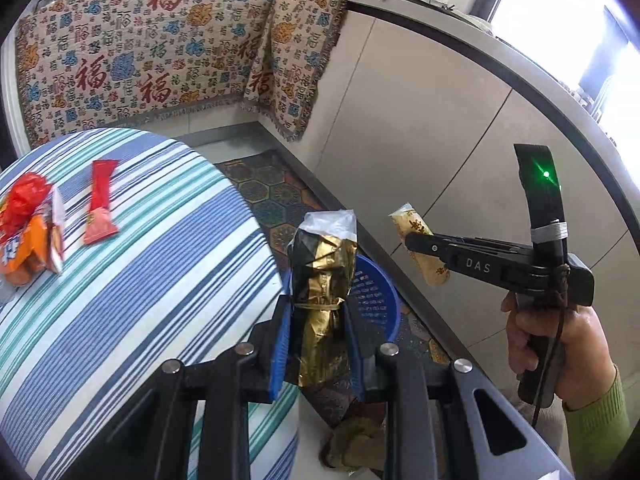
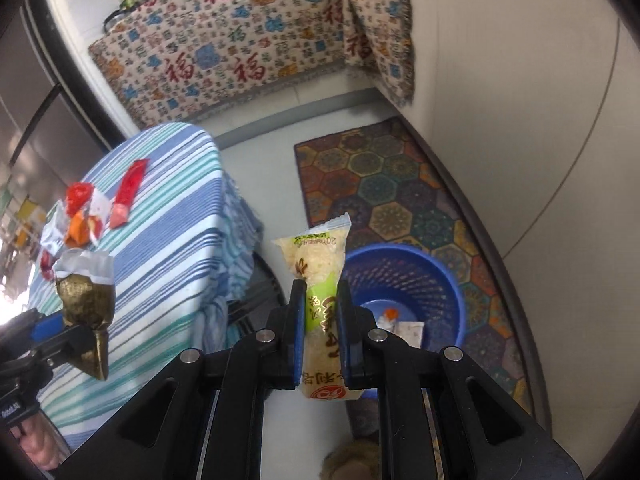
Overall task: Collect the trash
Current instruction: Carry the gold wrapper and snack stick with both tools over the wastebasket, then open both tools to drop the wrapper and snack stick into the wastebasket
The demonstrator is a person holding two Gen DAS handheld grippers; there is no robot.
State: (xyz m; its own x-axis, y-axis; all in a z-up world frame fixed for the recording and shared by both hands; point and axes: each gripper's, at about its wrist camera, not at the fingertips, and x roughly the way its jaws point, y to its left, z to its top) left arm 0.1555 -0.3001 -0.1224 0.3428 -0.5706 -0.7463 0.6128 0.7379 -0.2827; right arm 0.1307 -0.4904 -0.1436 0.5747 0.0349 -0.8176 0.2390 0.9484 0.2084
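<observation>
Left fingers (image 1: 318, 320) are clamped on a gold-and-black wrapper (image 1: 324, 276); right fingers (image 2: 320, 312) pinch a pale snack packet (image 2: 322, 280). I've got both up off the striped surface (image 1: 140, 280), w/ a blue basket (image 2: 404, 276) on the floor just beyond. Red wrapper (image 1: 100, 204) & orange packets (image 1: 28, 240) lie on the surface.

Each fisheye view looks steeply down along its own tongs, fingers close at the bottom edge. Both share the round blue plastic basket (image 1: 376, 300) (image 2: 404, 280) ahead on the floor, the blue-and-white striped tablecloth (image 1: 132, 280) (image 2: 168, 216) leftward, and the other tongs.
</observation>
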